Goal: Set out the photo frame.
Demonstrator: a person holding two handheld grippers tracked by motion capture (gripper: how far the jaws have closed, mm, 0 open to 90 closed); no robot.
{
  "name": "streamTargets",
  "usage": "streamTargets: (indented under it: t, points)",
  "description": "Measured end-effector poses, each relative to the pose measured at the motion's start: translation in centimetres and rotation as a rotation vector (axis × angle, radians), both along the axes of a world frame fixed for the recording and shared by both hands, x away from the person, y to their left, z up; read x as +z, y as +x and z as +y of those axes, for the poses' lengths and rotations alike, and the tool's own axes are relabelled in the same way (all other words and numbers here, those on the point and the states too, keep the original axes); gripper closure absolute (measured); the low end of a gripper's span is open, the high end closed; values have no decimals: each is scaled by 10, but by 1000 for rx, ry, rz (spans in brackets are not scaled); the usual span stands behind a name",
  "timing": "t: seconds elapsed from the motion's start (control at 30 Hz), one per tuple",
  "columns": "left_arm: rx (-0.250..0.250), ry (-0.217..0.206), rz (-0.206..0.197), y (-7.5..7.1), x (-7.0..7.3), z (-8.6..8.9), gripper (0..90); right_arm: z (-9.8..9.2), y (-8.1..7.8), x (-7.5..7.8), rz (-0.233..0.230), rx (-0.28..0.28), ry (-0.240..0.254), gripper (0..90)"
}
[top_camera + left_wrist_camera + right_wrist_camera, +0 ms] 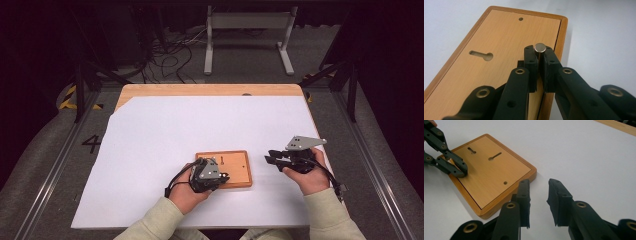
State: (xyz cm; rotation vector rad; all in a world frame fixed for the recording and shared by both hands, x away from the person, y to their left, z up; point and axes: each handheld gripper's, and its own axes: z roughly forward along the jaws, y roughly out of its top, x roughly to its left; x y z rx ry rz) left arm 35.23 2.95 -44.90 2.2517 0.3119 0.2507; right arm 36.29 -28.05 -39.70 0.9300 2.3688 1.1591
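Observation:
A flat wooden board (235, 166) with keyhole slots lies on the white sheet near the table's front. My left gripper (539, 56) hovers over the board's (486, 67) near edge, shut on a small round metal pin (540, 47) that sticks up between its tips. In the high view the left gripper (223, 177) sits over the board's left part. My right gripper (270, 156) stands open just right of the board, with nothing between its jaws. The right gripper (539, 192) view shows the board (494, 172), its slots, and the left gripper (462, 172) touching down on it.
A white sheet (165, 130) covers most of the wooden table (210, 90). Beyond the far edge are a white metal stand (247, 35) and loose cables (170, 55) on the floor. Black frame legs stand at both sides.

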Motion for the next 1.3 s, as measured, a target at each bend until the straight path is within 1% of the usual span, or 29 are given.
streamTargets:
  t: [0.07,0.13,0.3,0.33,0.43,0.5,0.53,0.57,0.6,0.67,0.73,0.77,0.9,0.97,1.0,1.03,1.07,1.13,1.3]
  points:
    - [1,-2,-7,-1,-1,0,840,0,0,0,1,0,0,712]
    - [5,11,-25,-3,0,-1,839,0,0,0,1,0,1,713]
    - [-1,18,-52,-5,-1,-1,838,0,0,0,3,2,-1,713]
    - [-3,25,-63,-6,0,-2,838,0,0,0,3,2,-1,713]
    - [-11,37,-113,-11,-1,-2,838,0,0,0,4,2,-1,713]
    - [-13,40,-125,-14,-2,-2,838,1,0,-1,4,2,0,712]
    - [-17,42,-149,-14,-2,-2,838,1,0,-1,4,2,0,712]
    - [-15,45,-162,-16,-2,-3,838,1,0,-1,4,3,0,711]
    - [-11,44,-166,-18,-3,-3,838,1,0,0,5,4,2,711]
    - [1,33,-188,-21,-5,-2,838,1,0,0,5,-1,6,706]
    - [2,35,-210,-23,-6,-3,838,0,0,1,10,-5,11,703]
    - [2,35,-210,-23,-6,-3,838,0,0,1,10,-5,11,703]
    - [20,29,-233,-27,-8,-3,839,1,1,1,9,-9,17,687]
    - [17,27,-239,-29,-8,-3,839,2,2,1,11,-7,18,678]
    - [21,29,-248,-29,-8,-3,839,2,4,1,15,-4,30,655]
    - [23,27,-247,-29,-9,-3,839,3,5,2,21,-5,38,627]
    - [23,27,-247,-29,-9,-3,839,3,5,2,21,-5,38,627]
    - [32,21,-251,-30,-10,-3,839,4,11,5,41,-9,62,563]
    - [32,19,-251,-30,-10,-3,839,11,18,6,40,10,53,540]
